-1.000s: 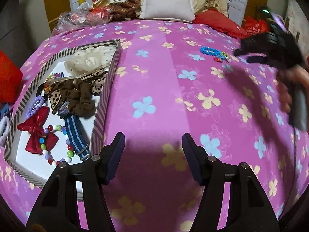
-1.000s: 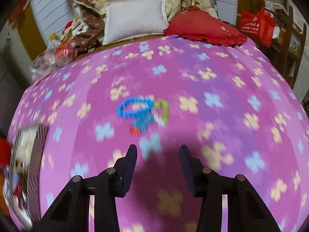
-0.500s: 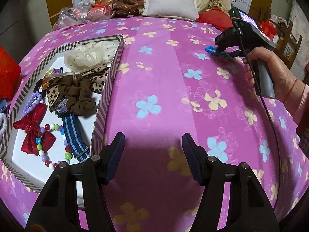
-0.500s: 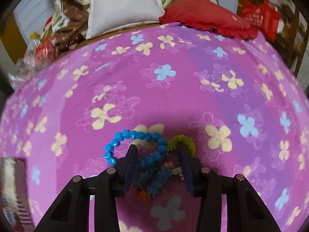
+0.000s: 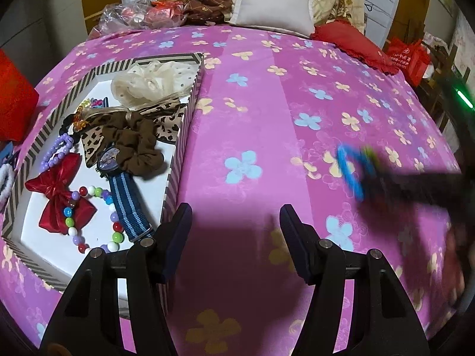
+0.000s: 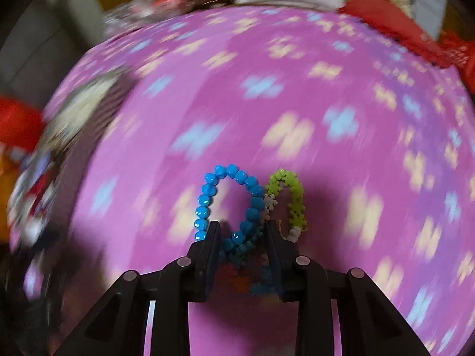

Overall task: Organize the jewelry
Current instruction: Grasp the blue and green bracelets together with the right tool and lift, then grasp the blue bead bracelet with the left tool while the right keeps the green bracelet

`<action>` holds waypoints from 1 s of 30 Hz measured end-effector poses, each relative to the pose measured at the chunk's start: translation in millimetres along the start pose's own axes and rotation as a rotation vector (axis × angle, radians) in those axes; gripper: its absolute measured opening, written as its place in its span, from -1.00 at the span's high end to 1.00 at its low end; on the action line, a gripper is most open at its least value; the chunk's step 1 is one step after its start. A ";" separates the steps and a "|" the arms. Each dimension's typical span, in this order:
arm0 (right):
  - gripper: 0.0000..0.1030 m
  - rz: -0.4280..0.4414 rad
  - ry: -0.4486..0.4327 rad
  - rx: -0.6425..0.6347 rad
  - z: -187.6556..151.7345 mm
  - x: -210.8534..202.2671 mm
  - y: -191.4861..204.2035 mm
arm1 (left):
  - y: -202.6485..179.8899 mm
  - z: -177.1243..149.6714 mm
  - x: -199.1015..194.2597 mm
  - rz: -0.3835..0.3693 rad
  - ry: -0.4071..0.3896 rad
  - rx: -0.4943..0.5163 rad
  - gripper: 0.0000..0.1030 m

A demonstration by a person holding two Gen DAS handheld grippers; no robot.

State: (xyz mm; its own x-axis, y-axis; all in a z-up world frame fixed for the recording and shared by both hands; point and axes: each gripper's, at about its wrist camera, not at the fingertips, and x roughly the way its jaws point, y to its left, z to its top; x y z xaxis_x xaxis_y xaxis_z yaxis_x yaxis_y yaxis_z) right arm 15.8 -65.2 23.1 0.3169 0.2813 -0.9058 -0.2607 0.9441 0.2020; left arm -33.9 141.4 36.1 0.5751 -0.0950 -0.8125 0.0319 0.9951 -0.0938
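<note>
Bed (image 5: 267,95) carries all. Box (image 5: 190,112), near left, w/ cream scrunchie (image 5: 148,84) far end, brown scrunchie (image 5: 133,145), red bow (image 5: 56,198), watch (image 5: 124,195), bead string (image 5: 89,216). Right tongs (image 6: 242,231) closing on bracelets (image 6: 234,207), blue and green loops sticking out in front, near right of box. Risk: loose loops may slip or snag box rim, grip is on a tangle only. Left tongs (image 5: 234,237) open, empty, by box.

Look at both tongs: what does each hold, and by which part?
Right tongs, jaws closing, hold the bead bracelets by their bunched lower ends; loops stick out ahead. Left tongs hold nothing.
</note>
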 end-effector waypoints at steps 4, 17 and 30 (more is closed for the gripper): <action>0.16 0.013 -0.117 0.086 -36.9 -38.3 -21.9 | -1.5 -1.1 -7.7 -0.001 -0.022 0.004 -0.19; 0.21 -0.144 -0.178 0.021 -42.0 -17.5 -13.1 | -6.9 -4.8 -4.2 -0.065 -0.006 0.008 -0.19; 0.66 -0.269 -0.208 0.112 -61.1 -30.7 -64.5 | -47.5 7.1 19.3 -0.180 0.069 0.101 -0.18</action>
State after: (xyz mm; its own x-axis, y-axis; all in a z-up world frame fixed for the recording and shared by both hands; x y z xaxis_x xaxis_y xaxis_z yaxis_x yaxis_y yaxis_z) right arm -32.8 -145.2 15.1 0.5427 0.0384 -0.8391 -0.0447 0.9989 0.0168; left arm -18.6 92.5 28.9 0.4955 -0.2698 -0.8256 0.2131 0.9592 -0.1855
